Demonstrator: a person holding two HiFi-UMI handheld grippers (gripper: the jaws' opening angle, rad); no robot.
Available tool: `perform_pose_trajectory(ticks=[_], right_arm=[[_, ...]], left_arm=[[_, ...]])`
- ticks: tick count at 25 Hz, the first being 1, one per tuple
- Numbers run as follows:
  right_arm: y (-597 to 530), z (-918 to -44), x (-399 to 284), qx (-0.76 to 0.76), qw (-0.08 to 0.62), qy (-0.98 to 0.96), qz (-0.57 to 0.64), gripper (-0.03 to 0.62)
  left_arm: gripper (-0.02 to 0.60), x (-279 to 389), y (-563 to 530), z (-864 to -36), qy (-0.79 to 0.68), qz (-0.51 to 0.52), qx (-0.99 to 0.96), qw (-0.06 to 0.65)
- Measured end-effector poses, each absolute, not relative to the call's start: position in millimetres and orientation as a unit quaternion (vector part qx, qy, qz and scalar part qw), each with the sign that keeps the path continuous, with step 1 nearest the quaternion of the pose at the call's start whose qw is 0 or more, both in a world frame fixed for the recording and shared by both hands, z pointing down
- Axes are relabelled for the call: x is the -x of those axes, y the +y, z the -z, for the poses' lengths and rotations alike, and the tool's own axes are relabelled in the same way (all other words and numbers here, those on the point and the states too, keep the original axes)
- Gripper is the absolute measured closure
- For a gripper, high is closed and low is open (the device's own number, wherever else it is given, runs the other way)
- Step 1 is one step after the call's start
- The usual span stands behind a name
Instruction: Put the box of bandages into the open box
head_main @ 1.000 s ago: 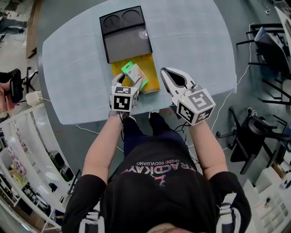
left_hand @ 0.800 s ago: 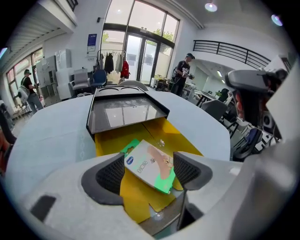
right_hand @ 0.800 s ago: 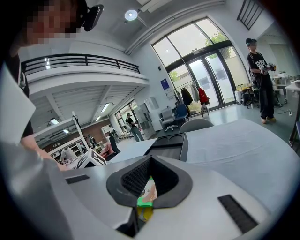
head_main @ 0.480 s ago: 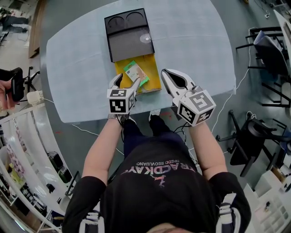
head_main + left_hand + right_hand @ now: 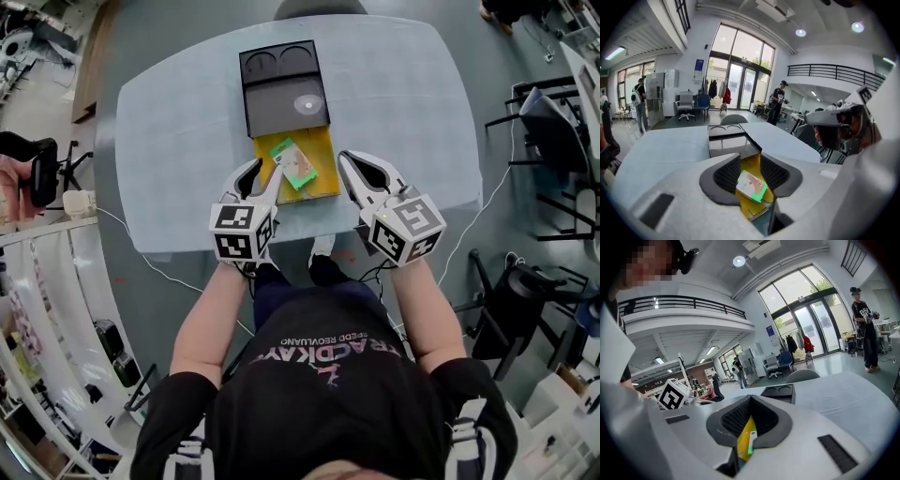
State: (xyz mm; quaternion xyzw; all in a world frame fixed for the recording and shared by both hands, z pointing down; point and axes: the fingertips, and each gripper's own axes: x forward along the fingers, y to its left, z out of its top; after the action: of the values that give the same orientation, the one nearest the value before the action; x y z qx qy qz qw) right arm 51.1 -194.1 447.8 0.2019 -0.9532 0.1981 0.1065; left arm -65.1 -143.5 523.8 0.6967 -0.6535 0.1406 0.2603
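You are standing at the near edge of the pale rounded table (image 5: 169,141), with both tools hovering over it in front of you. The open box (image 5: 323,180) is lying on the table between your two tools. Its yellow tray is pointing towards you, and its black lid (image 5: 286,89) is folded back flat on the far side.

You are holding the left gripper (image 5: 266,171) just at the tray's near left corner. Its jaws are standing apart and are closing at this moment. Nothing is pressing against their ribbed pads; through the gap the left gripper view is looking onto the tray beyond. You are holding the right gripper (image 5: 349,161) just beside the tray's right edge. Its jaws are meeting at the tips with nothing caught between them, and only a sliver of the yellow tray is showing through the slit behind the tips.

The box of bandages (image 5: 295,161) is already lying inside the yellow tray, flat and turned at a slant. Its white face with the green edge is facing up, clear of both tools.
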Motion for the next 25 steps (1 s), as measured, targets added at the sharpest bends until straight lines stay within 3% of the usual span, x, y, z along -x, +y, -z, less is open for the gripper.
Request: perform_pose_trajectory(ticks=[2,4,18,25], right_arm=[[-190.5,-436.6,-48.6,-0.204,0.101,-0.955,-0.189,0.583],[-185.3,-423.8,-44.2,-0.206,0.095,-0.958,-0.176,0.583],[-102.3,-288.2,-4.6,-0.225,0.015,-0.972,-0.067,0.583],[-54.0,-251.0,17.5,-0.239,0.012,-0.971,-0.004,0.583]], left_arm=[[0.521,70.5,-139.9,-498.1,-0.662,-0.128,-0.702,0.23],[0.559,75.4,-134.9,-473.9,-0.666,-0.115,-0.708,0.205],[0.565,88.3,-59.5,-322.8,-0.616,-0.049,-0.782,0.076],[0.565,105.2,-21.1,-290.2,-0.592,-0.018,-0.804,0.052]])
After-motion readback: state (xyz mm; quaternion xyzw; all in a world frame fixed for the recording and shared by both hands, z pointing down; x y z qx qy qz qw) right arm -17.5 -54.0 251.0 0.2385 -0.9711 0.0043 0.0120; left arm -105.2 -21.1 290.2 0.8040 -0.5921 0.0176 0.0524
